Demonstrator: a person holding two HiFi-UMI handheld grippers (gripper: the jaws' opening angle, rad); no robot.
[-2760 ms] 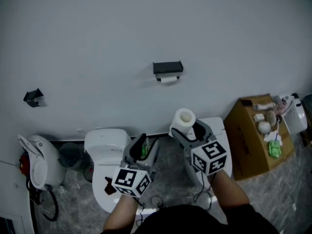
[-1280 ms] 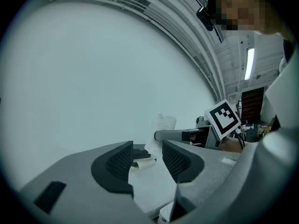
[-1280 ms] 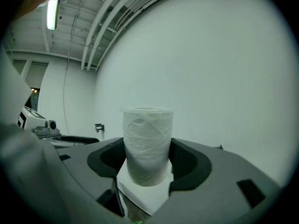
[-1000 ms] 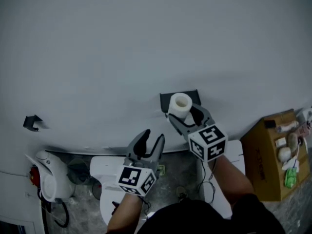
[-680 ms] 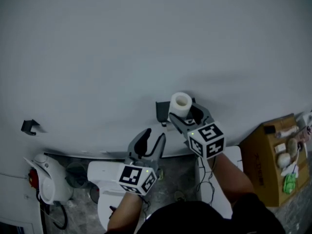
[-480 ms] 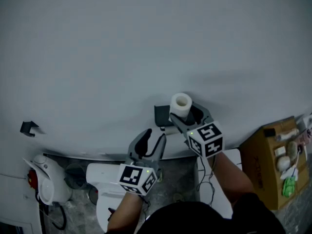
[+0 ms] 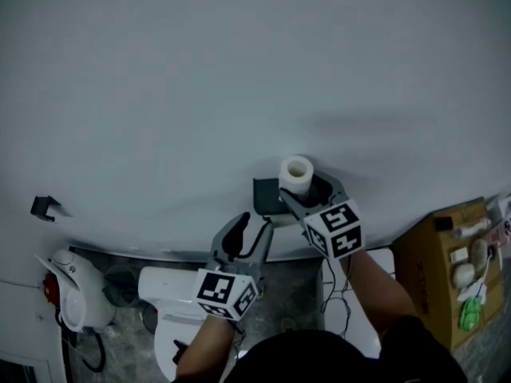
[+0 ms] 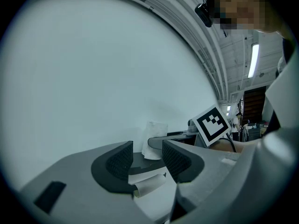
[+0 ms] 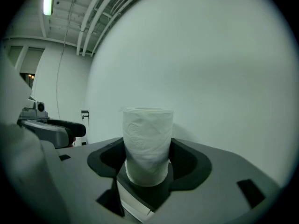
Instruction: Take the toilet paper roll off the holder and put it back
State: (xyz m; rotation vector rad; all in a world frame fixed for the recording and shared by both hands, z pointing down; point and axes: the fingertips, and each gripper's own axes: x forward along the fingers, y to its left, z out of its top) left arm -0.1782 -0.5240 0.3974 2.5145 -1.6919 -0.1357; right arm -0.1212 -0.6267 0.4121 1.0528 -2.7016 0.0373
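A white toilet paper roll [image 7: 296,173] stands upright between the jaws of my right gripper [image 7: 302,188], which is shut on it. The right gripper view shows the roll [image 9: 148,143] pinched at its lower half by my right gripper [image 9: 148,155]. The black wall holder [image 7: 267,194] sits just left of and below the roll, with a strip of white paper under it. My left gripper [image 7: 254,223] hangs lower left of the holder, open and holding nothing. Between the jaws of my left gripper [image 8: 147,155] the holder [image 8: 142,164] appears, with the roll [image 8: 153,132] behind it.
A plain white wall [image 7: 239,70] fills most of the head view. A small black hook [image 7: 44,206] is on it at far left. Below are a white toilet [image 7: 172,294], a white appliance [image 7: 72,294] and a cardboard box [image 7: 451,254] with small items.
Both grippers rose from toilet height to the holder, the roll staying in the right one. Over the last second the roll settled close beside the holder; the left gripper barely moved.
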